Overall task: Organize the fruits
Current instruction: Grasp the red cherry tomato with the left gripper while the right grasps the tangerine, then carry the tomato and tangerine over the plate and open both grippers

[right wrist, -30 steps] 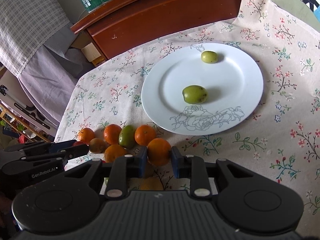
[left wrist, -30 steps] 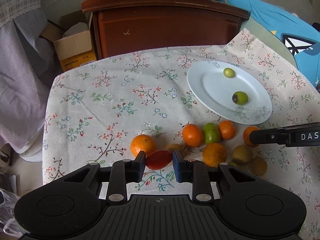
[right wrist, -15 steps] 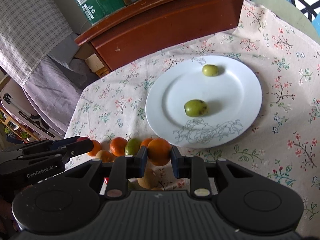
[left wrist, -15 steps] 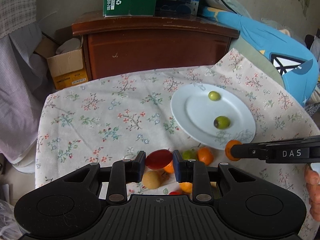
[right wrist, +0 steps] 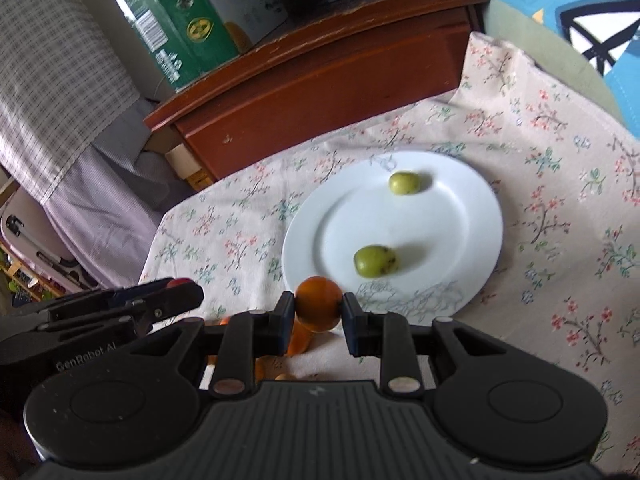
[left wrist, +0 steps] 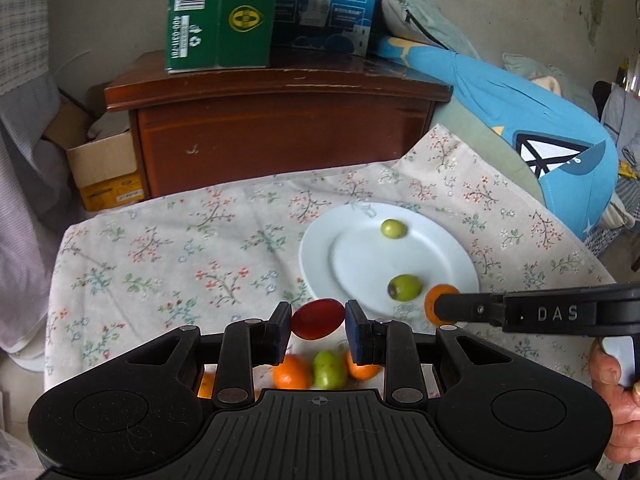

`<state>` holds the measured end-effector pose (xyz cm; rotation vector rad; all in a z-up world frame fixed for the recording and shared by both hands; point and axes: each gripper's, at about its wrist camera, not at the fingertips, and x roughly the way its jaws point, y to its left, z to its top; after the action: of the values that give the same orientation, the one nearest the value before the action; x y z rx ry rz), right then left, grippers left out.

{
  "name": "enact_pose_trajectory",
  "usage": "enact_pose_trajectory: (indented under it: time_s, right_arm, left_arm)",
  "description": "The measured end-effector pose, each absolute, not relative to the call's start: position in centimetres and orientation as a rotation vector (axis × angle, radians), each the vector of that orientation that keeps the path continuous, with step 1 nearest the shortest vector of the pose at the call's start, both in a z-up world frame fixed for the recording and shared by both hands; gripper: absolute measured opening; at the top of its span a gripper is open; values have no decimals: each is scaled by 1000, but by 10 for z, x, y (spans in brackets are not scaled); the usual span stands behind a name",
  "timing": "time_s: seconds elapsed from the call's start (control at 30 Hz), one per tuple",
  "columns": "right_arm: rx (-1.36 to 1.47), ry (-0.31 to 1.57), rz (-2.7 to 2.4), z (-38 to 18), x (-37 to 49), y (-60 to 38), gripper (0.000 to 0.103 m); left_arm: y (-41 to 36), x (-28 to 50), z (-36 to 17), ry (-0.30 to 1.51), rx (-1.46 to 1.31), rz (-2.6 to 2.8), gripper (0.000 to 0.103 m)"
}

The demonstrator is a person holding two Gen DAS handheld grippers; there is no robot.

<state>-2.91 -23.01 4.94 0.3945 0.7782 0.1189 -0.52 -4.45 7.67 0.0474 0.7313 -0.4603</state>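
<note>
The red fruit (left wrist: 318, 319) sits clamped between the fingers of your left gripper (left wrist: 318, 320), lifted above the flowered tablecloth (left wrist: 180, 264) at the near left edge of the white plate (left wrist: 440, 248). Your right gripper (right wrist: 319, 312) has its fingers pressed on an orange fruit (right wrist: 319, 304), also off the cloth, just at the near rim of the plate. On the plate lie two green fruits (right wrist: 376, 261) (one near, one far), apart from each other. Below your left gripper more fruits (left wrist: 329, 368) rest on the cloth, orange and green, partly hidden. Behind the table stands a brown wooden cabinet (left wrist: 280, 128) with a green box (left wrist: 218, 12) on top.
</note>
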Motion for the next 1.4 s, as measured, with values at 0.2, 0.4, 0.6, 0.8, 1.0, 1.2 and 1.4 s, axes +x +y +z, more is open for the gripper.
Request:
enact_pose_trajectory:
  time_s: [0.2, 0.4, 0.6, 0.8, 1.0, 1.2, 1.4]
  right_arm:
    - [434, 729, 68, 62, -26, -249, 26]
    - [453, 715, 11, 62, -21, -263, 26]
    - [505, 755, -47, 47, -12, -273, 26]
    - [543, 788, -70, 36, -7, -277, 26]
    - [547, 798, -88, 32, -2, -278, 26]
    - [559, 793, -102, 28, 2, -280, 26]
    - [573, 770, -101, 31, 0, -282, 30]
  left_arm:
    - [-59, 8, 80, 723, 42, -478, 26]
    - [-68, 22, 75, 753, 33, -488, 26]
    - [-83, 41, 62, 785, 61, -504, 26]
    - [-100, 56, 54, 803, 81, -532, 26]
    - [-110, 69, 45, 819, 86, -536, 26]
    - [-119, 77, 39, 820, 90, -545, 27]
    - [-120, 75, 50, 786, 78, -524, 55]
